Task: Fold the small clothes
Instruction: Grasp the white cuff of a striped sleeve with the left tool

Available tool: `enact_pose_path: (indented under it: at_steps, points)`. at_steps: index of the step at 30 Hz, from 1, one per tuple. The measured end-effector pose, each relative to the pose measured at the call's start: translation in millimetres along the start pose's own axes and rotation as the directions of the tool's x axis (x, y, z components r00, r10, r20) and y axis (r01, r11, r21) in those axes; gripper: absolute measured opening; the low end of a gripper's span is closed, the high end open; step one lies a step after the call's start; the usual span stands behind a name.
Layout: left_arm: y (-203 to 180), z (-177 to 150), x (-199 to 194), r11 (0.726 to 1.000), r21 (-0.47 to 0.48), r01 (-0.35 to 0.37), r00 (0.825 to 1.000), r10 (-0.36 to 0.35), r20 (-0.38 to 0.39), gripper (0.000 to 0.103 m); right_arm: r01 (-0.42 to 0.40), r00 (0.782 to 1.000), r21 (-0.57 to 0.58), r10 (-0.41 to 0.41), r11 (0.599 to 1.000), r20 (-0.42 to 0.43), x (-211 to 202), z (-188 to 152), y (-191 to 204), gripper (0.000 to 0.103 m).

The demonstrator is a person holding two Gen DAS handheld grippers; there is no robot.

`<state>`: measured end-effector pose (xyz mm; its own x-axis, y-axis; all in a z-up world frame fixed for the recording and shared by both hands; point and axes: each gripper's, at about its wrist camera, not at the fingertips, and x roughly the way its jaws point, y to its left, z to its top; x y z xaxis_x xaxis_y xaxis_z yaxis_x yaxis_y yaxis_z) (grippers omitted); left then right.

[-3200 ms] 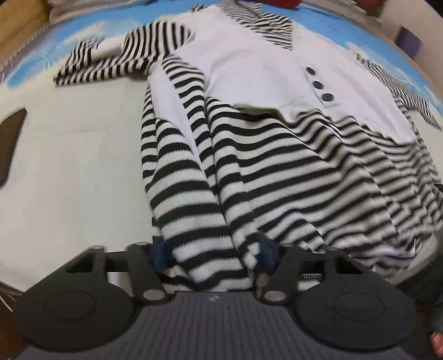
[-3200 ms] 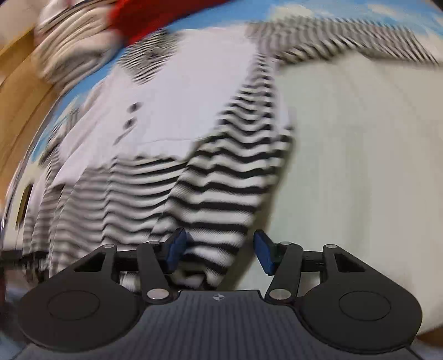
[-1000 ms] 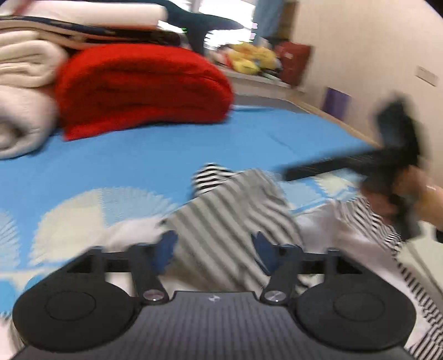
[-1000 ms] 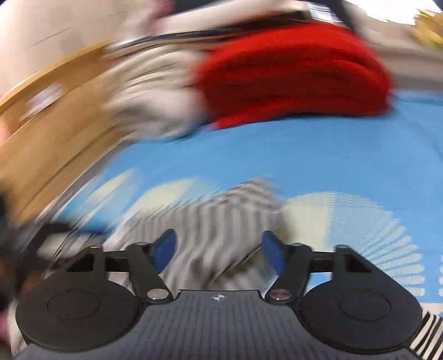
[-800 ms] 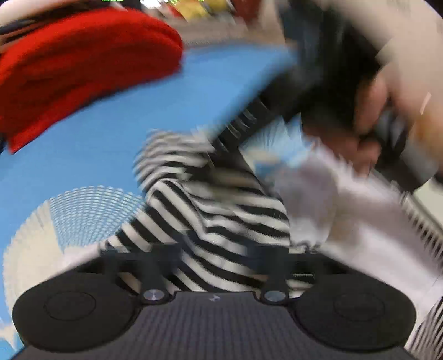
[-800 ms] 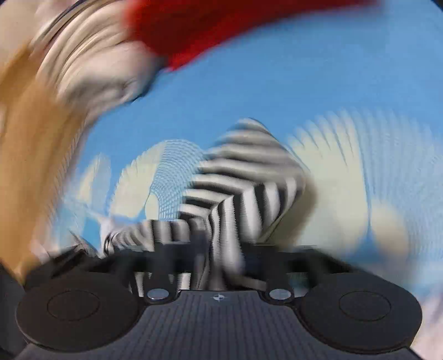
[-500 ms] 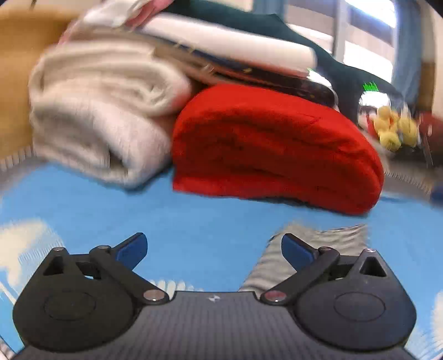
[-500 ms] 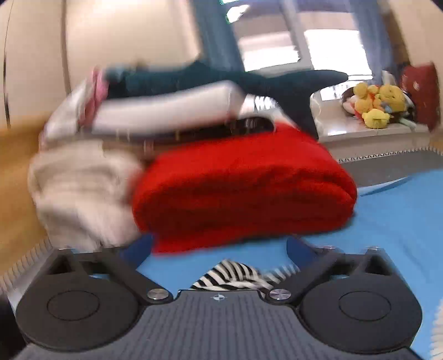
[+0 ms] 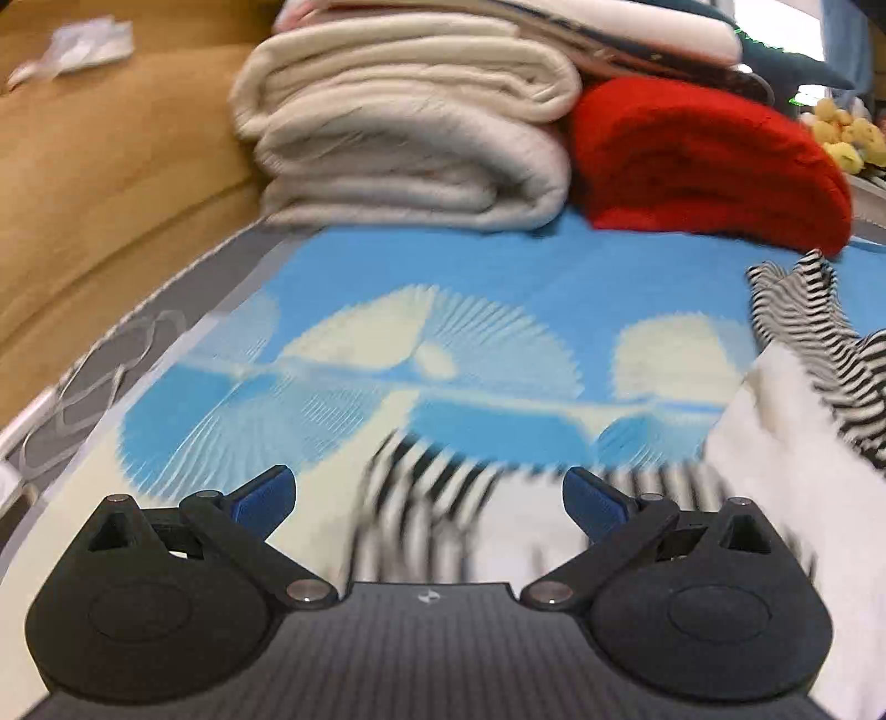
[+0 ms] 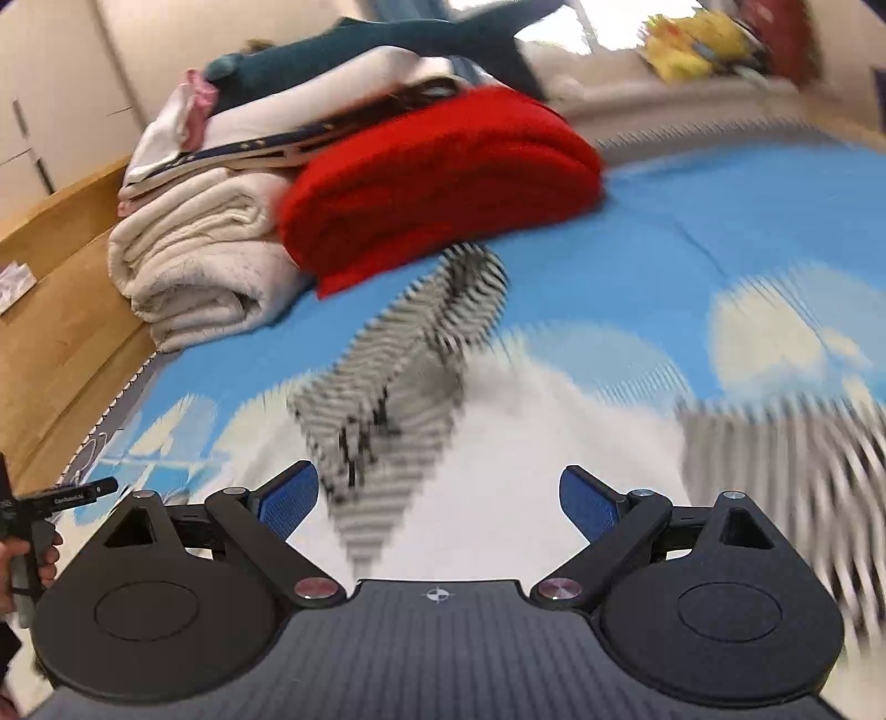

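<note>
The black-and-white striped sweater lies on the blue patterned bedsheet (image 9: 498,277). In the left wrist view its striped collar (image 9: 803,321) and white body (image 9: 775,471) are at the right, and a blurred striped piece (image 9: 421,498) lies just beyond the fingers. My left gripper (image 9: 431,495) is open wide and holds nothing. In the right wrist view a striped fold (image 10: 398,376) lies on the white body (image 10: 542,421), with a striped sleeve (image 10: 775,459) at the right. My right gripper (image 10: 437,498) hangs above the sweater, open and empty.
A folded cream blanket (image 9: 410,127) and a red blanket (image 9: 709,160) are stacked at the far end of the bed, with a plush shark (image 10: 387,39) on top. A wooden headboard (image 9: 111,166) runs along the left. A hand with the other gripper's handle (image 10: 22,554) shows at lower left.
Both grippers held striped cloth between narrower jaws a second ago; now both stand wide and empty, with the cloth lying on the bed. Both views have swung towards the blankets.
</note>
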<state>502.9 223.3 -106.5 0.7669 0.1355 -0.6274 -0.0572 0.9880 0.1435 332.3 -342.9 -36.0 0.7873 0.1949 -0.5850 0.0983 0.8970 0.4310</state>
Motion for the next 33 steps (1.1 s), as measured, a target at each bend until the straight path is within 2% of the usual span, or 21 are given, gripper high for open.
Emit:
enact_pose_path:
  at_steps: [1, 3, 5, 6, 7, 8, 9, 10, 11, 12, 13, 14, 16, 17, 19, 23, 25, 27, 31, 33]
  points:
    - [2.1, -4.7, -4.1, 1.0, 0.011, 0.028, 1.0, -0.029, 0.006, 0.103, 0.006, 1.0, 0.04, -0.005, 0.999, -0.008, -15.5, -13.8, -1.7, 0.095]
    - [-7.2, -11.5, -9.9, 0.99, 0.092, 0.111, 0.994, -0.112, 0.012, 0.103, 0.01, 0.999, 0.116, -0.004, 0.993, -0.049, -37.7, -34.9, -0.3, 0.095]
    - [-24.5, -18.8, -1.8, 0.965, 0.195, 0.175, 0.985, -0.17, -0.042, 0.103, -0.023, 0.998, 0.165, 0.034, 0.986, -0.062, -58.6, -51.3, 4.0, 0.095]
    - [-36.5, -20.9, 8.3, 0.952, 0.253, 0.171, 0.985, -0.158, -0.073, 0.103, -0.035, 0.998, 0.191, 0.043, 0.981, -0.035, -69.0, -58.6, 7.8, 0.095]
    - [-46.3, -26.1, 21.6, 0.941, 0.315, 0.123, 0.991, -0.097, -0.095, 0.101, -0.046, 0.999, 0.203, 0.047, 0.978, 0.0, -77.8, -64.1, 12.7, 0.095]
    - [-50.3, -30.3, 33.2, 0.937, 0.341, 0.076, 0.993, -0.042, -0.107, 0.096, -0.049, 0.998, 0.204, 0.042, 0.978, 0.037, -83.5, -69.6, 18.1, 0.095]
    - [-45.9, -30.3, 38.9, 0.949, 0.302, 0.085, 0.993, -0.055, -0.106, 0.074, -0.04, 0.997, 0.199, 0.027, 0.979, 0.067, -87.9, -75.1, 20.4, 0.095]
    - [-32.4, -22.8, 40.2, 0.97, 0.19, 0.15, 0.983, -0.126, -0.133, 0.026, -0.014, 0.997, 0.185, -0.001, 0.983, 0.081, -88.0, -79.2, 25.0, 0.095]
    - [-15.0, -12.6, 40.7, 0.985, 0.058, 0.162, 0.975, -0.151, -0.166, 0.024, 0.002, 0.997, 0.17, -0.015, 0.985, 0.073, -86.3, -81.5, 26.9, 0.094]
    - [0.8, -7.0, 34.4, 0.988, -0.024, 0.152, 0.976, -0.154, -0.152, 0.023, 0.003, 0.998, 0.155, -0.013, 0.988, 0.064, -84.3, -83.5, 29.0, 0.093]
    - [19.3, -0.6, 24.0, 0.99, -0.067, 0.124, 0.986, -0.13, -0.106, 0.022, -0.003, 0.998, 0.157, -0.007, 0.988, 0.058, -84.5, -86.1, 28.6, 0.091]
    - [39.1, 5.0, 14.1, 0.993, -0.093, 0.071, 0.994, -0.078, -0.071, 0.022, -0.015, 0.998, 0.17, 0.005, 0.985, 0.056, -85.4, -87.6, 28.2, 0.091]
    - [85.9, 11.3, 1.9, 0.978, -0.211, -0.004, 0.998, -0.009, -0.059, 0.022, -0.037, 0.998, 0.201, 0.025, 0.979, 0.061, -89.6, -92.5, 24.7, 0.09]
    - [114.9, 10.7, -2.8, 0.955, -0.294, -0.03, 0.998, 0.012, -0.062, 0.022, -0.039, 0.998, 0.213, 0.025, 0.976, 0.066, -92.0, -96.5, 21.9, 0.09]
    - [163.6, 1.1, -7.4, 0.894, -0.435, -0.108, 0.993, 0.072, -0.098, 0.022, -0.031, 0.998, 0.216, 0.018, 0.976, 0.062, -91.6, -101.9, 16.5, 0.09]
    - [218.1, -40.1, -3.2, 0.751, -0.63, -0.2, 0.976, 0.097, -0.195, 0.022, 0.007, 0.999, 0.223, -0.017, 0.975, 0.041, -81.6, -105.7, -0.9, 0.088]
    - [222.3, -48.0, -1.2, 0.719, -0.66, -0.217, 0.972, 0.098, -0.213, 0.022, 0.029, 0.999, 0.205, -0.035, 0.978, 0.027, -75.7, -105.7, -7.0, 0.087]
    - [214.2, -51.0, -6.6, 0.719, -0.66, -0.216, 0.974, 0.108, -0.201, 0.022, 0.042, 0.999, 0.208, -0.045, 0.977, 0.014, -72.9, -104.6, -12.5, 0.086]
    - [195.7, -31.8, -20.0, 0.749, -0.632, -0.199, 0.979, 0.119, -0.167, 0.022, 0.017, 0.999, 0.227, -0.025, 0.974, 0.033, -75.3, -100.3, -23.0, 0.086]
    - [178.8, -10.9, -35.1, 0.774, -0.61, -0.171, 0.985, 0.116, -0.129, 0.022, 0.023, 0.998, 0.219, -0.036, 0.975, 0.053, -79.8, -96.1, -26.8, 0.086]
